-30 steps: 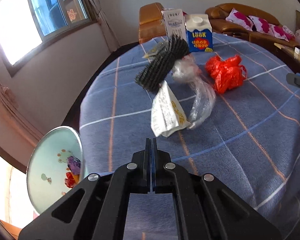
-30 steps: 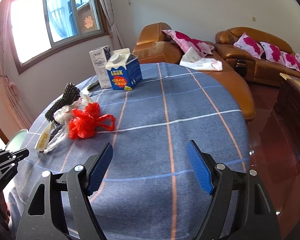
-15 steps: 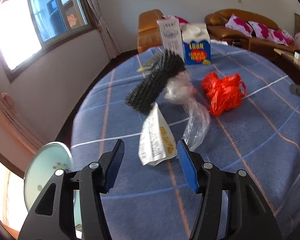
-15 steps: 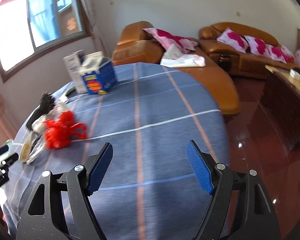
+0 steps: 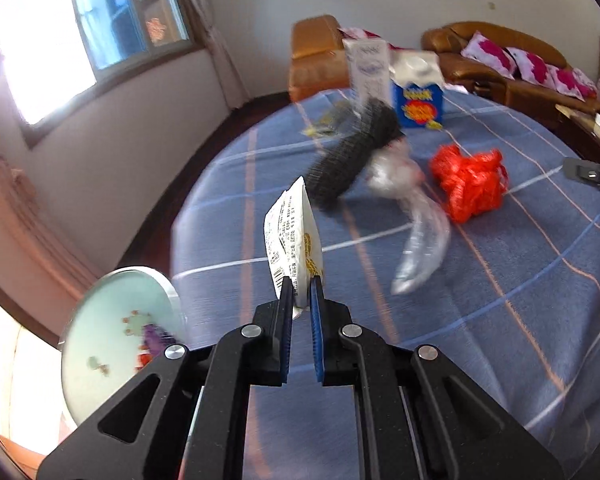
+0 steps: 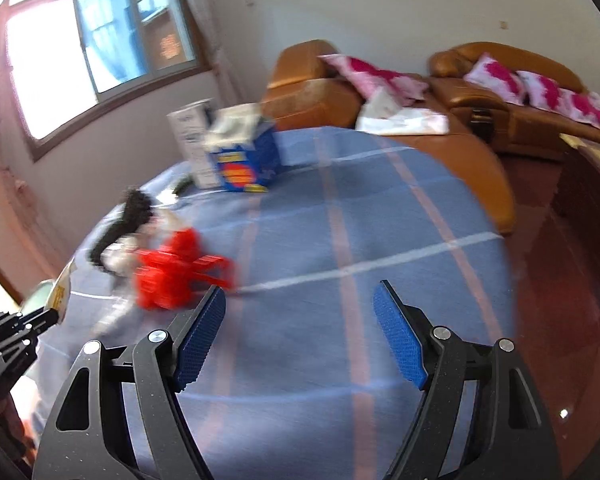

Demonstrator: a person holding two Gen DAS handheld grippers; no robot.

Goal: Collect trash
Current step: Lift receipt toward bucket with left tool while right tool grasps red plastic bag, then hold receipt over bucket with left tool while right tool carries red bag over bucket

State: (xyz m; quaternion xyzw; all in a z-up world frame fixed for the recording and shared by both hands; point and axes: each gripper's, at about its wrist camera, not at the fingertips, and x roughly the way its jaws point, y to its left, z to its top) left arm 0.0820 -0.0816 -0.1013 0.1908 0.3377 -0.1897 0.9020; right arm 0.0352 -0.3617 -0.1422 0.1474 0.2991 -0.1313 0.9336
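Blue pads of the left tongs, low in the frame's centre, have just closed on one white wrapper, which stands up from their tips above the worktop. One round bin sits at lower left. The right tongs gape wide with nothing between them. Farther up the cloth lie one clear bag, one red bag and one black brush. Two cartons stand at the far edge, side by side.
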